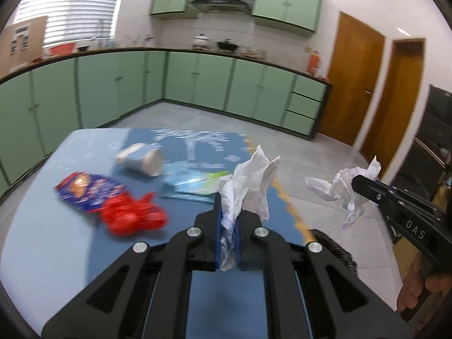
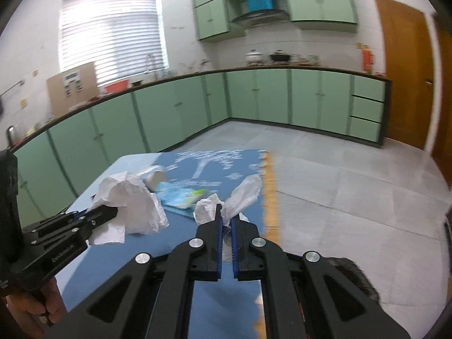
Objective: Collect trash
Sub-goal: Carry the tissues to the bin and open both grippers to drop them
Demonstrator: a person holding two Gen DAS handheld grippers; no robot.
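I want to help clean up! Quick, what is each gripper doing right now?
Left gripper: shut on a crumpled white tissue.
Right gripper: shut on another crumpled tissue.

Both grippers hang raised above the table, angled downward. The left gripper point(image 1: 227, 212) has its jaws clamped tight on a crumpled tissue point(image 1: 248, 180). The right gripper point(image 2: 226, 220), just beside it, pinches another tissue point(image 2: 226, 197) the same way.

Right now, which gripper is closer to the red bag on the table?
Left. The left gripper, its jaws shut on a tissue, is just right of the red bag. The right gripper is farther right, beyond the table edge.
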